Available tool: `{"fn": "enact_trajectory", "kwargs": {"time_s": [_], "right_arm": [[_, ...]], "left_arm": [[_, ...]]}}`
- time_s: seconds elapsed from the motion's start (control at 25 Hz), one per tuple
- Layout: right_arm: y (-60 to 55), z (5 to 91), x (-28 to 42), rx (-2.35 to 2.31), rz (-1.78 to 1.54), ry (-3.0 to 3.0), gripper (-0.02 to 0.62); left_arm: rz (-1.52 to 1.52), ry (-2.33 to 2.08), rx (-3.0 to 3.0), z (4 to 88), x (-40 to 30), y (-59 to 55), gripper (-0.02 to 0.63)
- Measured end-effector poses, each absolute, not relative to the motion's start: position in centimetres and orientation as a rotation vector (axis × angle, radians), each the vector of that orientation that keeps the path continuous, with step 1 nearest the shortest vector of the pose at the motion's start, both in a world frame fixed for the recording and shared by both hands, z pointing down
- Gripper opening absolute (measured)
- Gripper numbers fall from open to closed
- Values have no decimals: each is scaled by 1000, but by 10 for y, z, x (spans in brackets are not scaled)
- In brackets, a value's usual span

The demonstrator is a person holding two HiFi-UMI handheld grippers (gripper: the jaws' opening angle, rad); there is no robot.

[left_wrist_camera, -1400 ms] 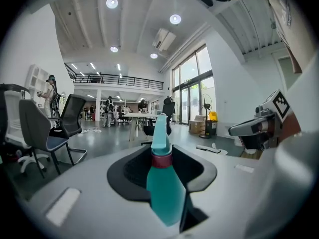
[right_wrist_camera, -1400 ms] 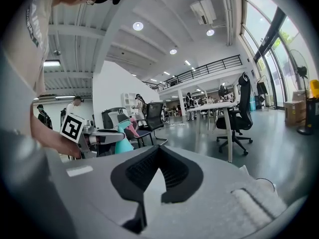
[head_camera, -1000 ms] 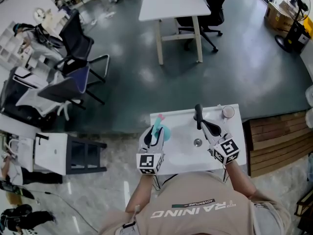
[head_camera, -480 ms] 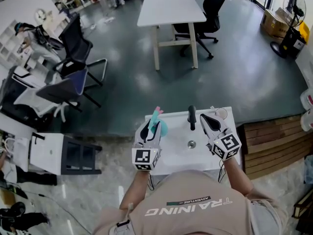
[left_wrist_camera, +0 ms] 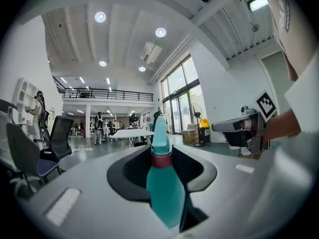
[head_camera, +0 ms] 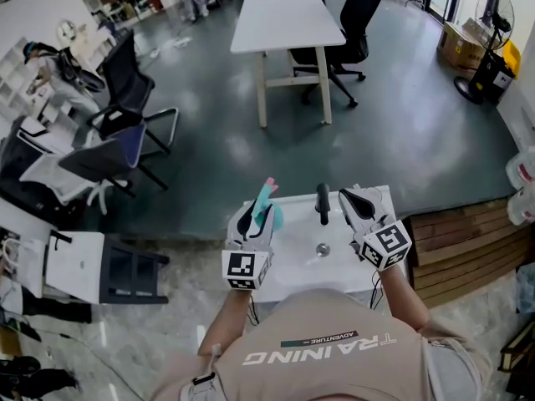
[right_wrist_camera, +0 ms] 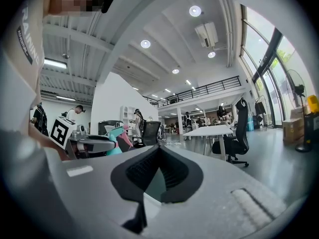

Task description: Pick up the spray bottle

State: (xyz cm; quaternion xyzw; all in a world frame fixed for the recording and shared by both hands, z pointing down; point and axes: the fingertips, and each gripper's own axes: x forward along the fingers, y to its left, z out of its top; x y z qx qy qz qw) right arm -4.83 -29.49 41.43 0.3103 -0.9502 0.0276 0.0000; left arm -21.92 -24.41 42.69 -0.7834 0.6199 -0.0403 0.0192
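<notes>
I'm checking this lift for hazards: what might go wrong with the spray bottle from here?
1. The left tool pinches the spray bottle on its tapered teal body; it may slip and drop onto the sink below.
2. The black faucet stands close beside it; a sideways swing might knock the nozzle.

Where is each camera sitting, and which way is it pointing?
Head view: on the person's head, looking steeply down at the white sink; shows shoulders, forearms, left claw and right claw.
Left gripper view: on the left claw, looking level along its jaws, clamped on the teal spray bottle, into the hall.
Right gripper view: on the right claw, looking level along its empty jaws; a sleeve shows.
Shared: each gripper view catches the other claw at its side; all three show the bottle.
</notes>
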Motion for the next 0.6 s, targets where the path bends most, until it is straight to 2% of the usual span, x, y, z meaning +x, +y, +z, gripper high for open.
{"fn": "enact_trajectory", "kwargs": {"time_s": [0.6], "right_arm": [[-284, 428, -48, 966, -6, -2889, 3]], "left_arm": [[-84, 1962, -2468, 438, -225, -245, 149]]}}
